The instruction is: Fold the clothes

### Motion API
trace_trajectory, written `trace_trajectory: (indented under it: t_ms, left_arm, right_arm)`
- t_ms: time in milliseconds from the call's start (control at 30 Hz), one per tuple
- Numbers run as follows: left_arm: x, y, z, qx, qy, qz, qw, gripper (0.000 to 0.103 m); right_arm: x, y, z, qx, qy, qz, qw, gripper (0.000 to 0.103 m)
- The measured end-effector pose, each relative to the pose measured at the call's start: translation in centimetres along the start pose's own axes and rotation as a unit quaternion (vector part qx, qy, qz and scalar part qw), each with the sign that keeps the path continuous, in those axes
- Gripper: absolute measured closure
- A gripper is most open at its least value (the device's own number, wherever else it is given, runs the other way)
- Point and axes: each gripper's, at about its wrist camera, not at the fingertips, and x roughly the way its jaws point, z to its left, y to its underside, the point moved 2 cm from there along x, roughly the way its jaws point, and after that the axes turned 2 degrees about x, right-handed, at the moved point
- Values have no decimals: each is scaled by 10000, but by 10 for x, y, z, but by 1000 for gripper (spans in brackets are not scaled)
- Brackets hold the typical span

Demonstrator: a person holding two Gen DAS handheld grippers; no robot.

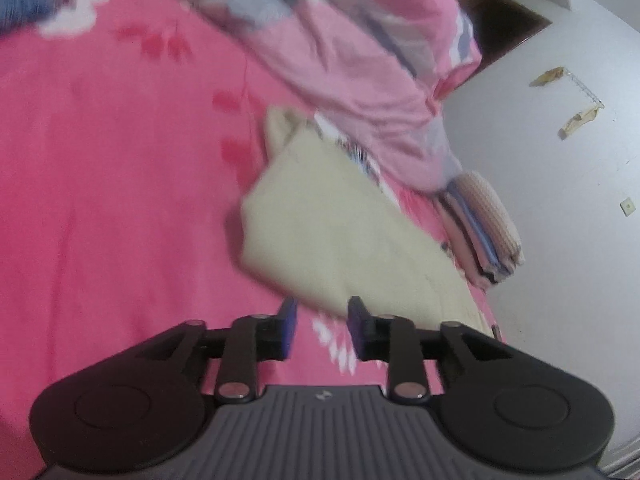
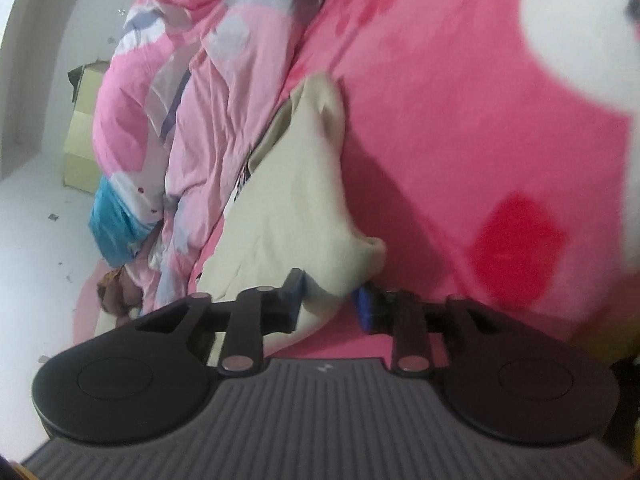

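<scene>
Though blurred, the cream garment point(image 2: 296, 200) partly hides beneath the quilt point(image 2: 216, 92).

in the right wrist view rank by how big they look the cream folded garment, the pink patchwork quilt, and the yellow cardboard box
1. Pink patchwork quilt, though the cream folded garment comes close, and it lies nearer the camera, so this order is unsure.
2. Cream folded garment.
3. Yellow cardboard box, partly hidden.

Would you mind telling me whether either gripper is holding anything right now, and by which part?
The left gripper is open and empty. The right gripper is open around a corner of the cream garment, not clamped on it.
</scene>
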Motion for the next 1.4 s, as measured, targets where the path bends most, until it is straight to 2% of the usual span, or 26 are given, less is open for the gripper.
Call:
trace_trajectory:
  t_ms: [133, 233, 367, 433, 500, 633, 733, 833, 900, 967, 1167, 1300, 1400]
  left_arm:
    - [11, -29, -9, 373, -113, -170, 9991, 53]
    - [35, -51, -24, 939, -330, -132, 9949, 47]
    - [81, -78, -38, 1494, -509, -2, 9875, 44]
    - [104, -90, -40, 1700, -566, 45, 9838, 41]
    - [123, -100, -39, 1825, -621, 96, 9812, 40]
    - [155, -113, -28, 1789, -709, 315, 9808, 40]
    - [167, -118, -24, 1723, -618, 412, 9822, 42]
    - [170, -119, -26, 1849, -554, 371, 9805, 46]
    - [172, -118, -26, 1918, -574, 362, 9791, 51]
    - [175, -117, -26, 1990, -654, 359, 9771, 60]
    - [182, -114, -26, 2063, -691, 326, 9755, 59]
    - [184, -114, -30, 2233, -825, 222, 9710, 57]
    - [178, -115, -33, 2370, -959, -6, 9668, 45]
  right_arm:
    - [-28, -10, 10, -263, 204, -454, 9984, 67]
    - [-26, -20, 26, -476, 159, -630, 9967, 62]
    - [-1, -32, 49, -1085, 220, -536, 9924, 57]
    - [19, -33, 62, -1561, 426, -430, 9859, 57]
    - [39, -36, 72, -2128, 720, -377, 9737, 57]
    - [78, -51, 80, -2934, 1068, -215, 9498, 54]
    - [100, -65, 75, -3038, 1097, -68, 9464, 54]
    - [117, -75, 68, -2924, 992, 140, 9510, 54]
    - [122, -78, 66, -2774, 819, 270, 9569, 59]
    - [124, -76, 67, -2812, 710, 293, 9566, 67]
    - [118, -74, 70, -2795, 601, 172, 9581, 86]
    - [117, -73, 72, -2814, 614, 154, 9575, 87]
    - [117, -73, 73, -2781, 627, 107, 9584, 87]
